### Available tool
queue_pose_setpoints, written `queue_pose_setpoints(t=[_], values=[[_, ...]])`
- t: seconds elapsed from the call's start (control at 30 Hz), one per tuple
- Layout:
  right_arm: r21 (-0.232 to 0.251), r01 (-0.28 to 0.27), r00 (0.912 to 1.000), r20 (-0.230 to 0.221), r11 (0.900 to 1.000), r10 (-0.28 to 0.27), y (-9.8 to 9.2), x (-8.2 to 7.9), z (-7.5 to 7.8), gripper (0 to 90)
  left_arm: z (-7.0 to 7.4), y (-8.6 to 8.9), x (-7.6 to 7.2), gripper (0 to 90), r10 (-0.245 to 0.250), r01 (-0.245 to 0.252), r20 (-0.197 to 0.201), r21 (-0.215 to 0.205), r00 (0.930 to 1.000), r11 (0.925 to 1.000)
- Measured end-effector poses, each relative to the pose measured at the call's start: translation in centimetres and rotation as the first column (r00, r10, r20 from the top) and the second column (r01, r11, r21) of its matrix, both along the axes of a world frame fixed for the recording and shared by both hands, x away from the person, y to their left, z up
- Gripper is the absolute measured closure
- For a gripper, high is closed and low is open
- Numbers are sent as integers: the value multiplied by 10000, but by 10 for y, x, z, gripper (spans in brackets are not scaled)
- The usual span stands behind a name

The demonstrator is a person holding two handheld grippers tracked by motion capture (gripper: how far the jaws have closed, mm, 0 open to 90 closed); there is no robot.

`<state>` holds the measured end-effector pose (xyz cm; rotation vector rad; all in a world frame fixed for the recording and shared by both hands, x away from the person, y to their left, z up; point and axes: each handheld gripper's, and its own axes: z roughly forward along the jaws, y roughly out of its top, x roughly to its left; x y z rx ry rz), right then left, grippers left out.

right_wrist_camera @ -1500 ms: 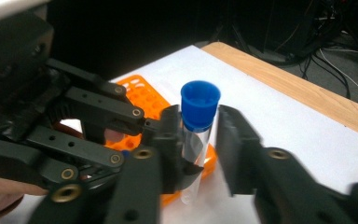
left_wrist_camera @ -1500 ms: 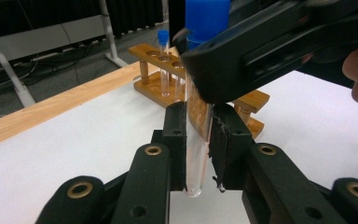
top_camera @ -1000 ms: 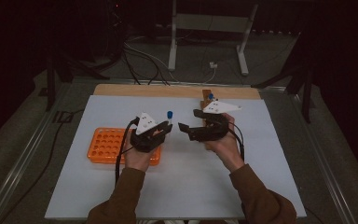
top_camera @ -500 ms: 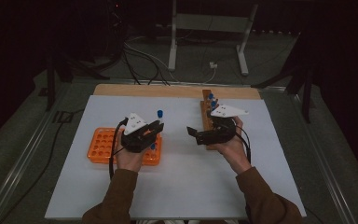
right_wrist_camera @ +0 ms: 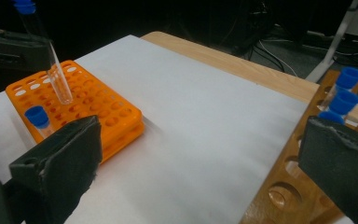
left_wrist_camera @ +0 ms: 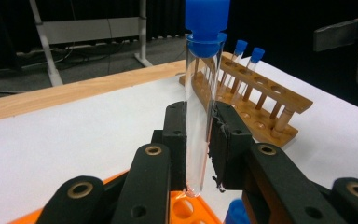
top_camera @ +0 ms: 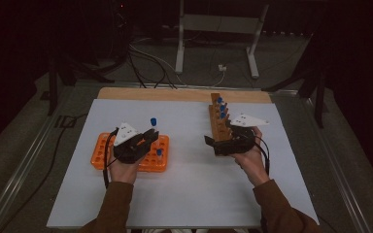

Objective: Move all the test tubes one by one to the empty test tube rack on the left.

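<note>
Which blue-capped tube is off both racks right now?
The tube clamped in the left tool, hanging over the orange rack. The others stand in rack holes.

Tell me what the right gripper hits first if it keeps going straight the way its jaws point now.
Probably bare white table: the right gripper, jaws wide open with nothing between them, aims between the orange rack and the wooden rack. Depth is unclear; the wooden rack lies close by one jaw.

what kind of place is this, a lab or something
Probably a lab-style test bench rather than a working lab: a white-covered table with an orange tube rack and a wooden tube rack, in a dark room with loose cables on the floor.
</note>
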<state>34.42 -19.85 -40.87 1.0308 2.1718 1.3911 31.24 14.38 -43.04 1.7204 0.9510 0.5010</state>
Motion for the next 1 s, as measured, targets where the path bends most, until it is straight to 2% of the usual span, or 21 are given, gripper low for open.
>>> queue_pose_setpoints(t=[0.33,0.5,0.63,1.0], values=[[-17,129,9998,179,9999,-129,-11,-11,-5,0,-11,8,-8,784,65,-65,-138,-5,9999,10000],[96,244,9997,44,9997,-245,-17,-13,-11,0,-15,11,-12,783,120,-120,-166,-7,9998,9999],[-18,328,9995,38,9995,-328,-23,-15,-15,0,-19,13,-15,783,129,-130,-191,-54,9997,9999],[41,534,9985,-89,9986,-534,-39,-22,-23,0,-28,16,-23,783,111,-110,-324,16,9994,9999]])
